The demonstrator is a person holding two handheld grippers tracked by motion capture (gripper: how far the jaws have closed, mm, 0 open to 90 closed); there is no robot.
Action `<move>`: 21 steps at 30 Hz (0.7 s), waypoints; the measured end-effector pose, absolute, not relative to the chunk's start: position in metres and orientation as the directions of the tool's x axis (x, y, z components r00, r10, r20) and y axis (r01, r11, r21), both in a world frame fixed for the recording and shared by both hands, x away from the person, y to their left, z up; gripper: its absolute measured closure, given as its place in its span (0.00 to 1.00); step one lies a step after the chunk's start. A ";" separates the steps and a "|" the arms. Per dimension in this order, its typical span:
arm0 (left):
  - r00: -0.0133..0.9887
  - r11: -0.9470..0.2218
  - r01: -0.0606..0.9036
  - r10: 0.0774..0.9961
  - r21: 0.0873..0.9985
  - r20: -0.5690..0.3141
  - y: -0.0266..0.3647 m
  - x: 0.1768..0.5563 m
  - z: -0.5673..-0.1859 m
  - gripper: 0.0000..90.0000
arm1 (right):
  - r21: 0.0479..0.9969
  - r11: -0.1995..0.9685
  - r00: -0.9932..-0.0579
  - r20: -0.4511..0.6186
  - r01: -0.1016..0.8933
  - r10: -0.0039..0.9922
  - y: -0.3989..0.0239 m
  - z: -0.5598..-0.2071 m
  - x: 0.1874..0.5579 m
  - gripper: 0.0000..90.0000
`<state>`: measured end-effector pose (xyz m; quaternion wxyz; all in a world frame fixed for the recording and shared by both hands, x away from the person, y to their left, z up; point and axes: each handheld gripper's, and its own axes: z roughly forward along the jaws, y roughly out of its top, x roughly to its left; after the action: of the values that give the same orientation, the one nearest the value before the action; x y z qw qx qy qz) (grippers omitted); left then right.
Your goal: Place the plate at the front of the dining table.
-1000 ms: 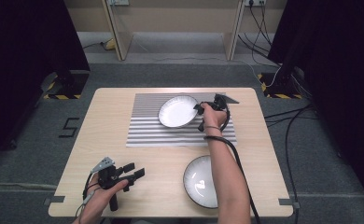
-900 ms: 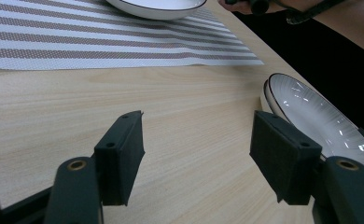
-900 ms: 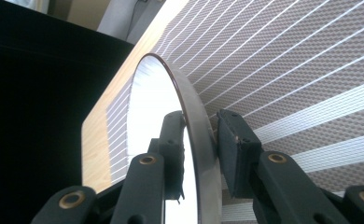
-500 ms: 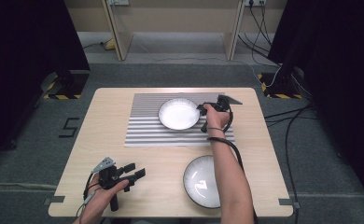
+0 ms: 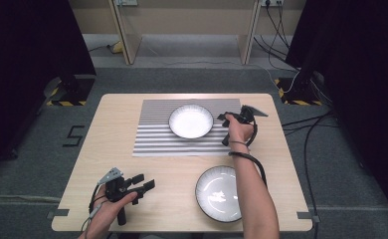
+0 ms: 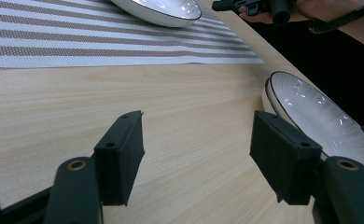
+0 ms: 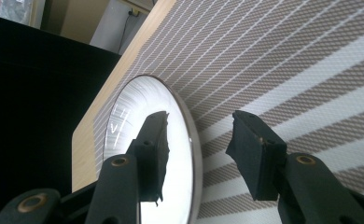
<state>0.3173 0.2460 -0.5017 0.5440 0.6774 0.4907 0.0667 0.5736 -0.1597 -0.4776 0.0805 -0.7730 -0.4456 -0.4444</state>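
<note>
On the wooden table [image 5: 117,144], a white bowl [image 5: 191,121] sits on a striped mat [image 5: 152,134], and the right claw [image 5: 221,118] is just beside its right rim with its jaws spread apart and nothing between them. A second bowl [image 5: 222,193] sits on bare wood near the front edge. The left claw [image 5: 143,182] hovers low at the front left, jaws wide apart and empty.
</note>
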 end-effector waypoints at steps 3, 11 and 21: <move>0.509 0.076 0.591 0.738 0.803 -0.444 0.246 0.317 -0.501 0.38 | 0.279 -0.589 0.207 0.754 0.759 0.623 -0.166 -0.478 0.567 0.62; 0.510 0.074 0.592 0.737 0.803 -0.444 0.245 0.317 -0.502 0.38 | 0.290 -0.580 0.190 0.755 0.761 0.628 -0.174 -0.472 0.557 0.62; 0.508 0.081 0.592 0.735 0.802 -0.449 0.245 0.316 -0.501 0.38 | 0.308 -0.575 0.168 0.760 0.758 0.628 -0.183 -0.462 0.539 0.61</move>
<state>0.3164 0.2453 -0.5012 0.5467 0.6745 0.4918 0.0654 0.5391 -0.1834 -0.4615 0.0710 -0.7609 -0.4552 -0.4570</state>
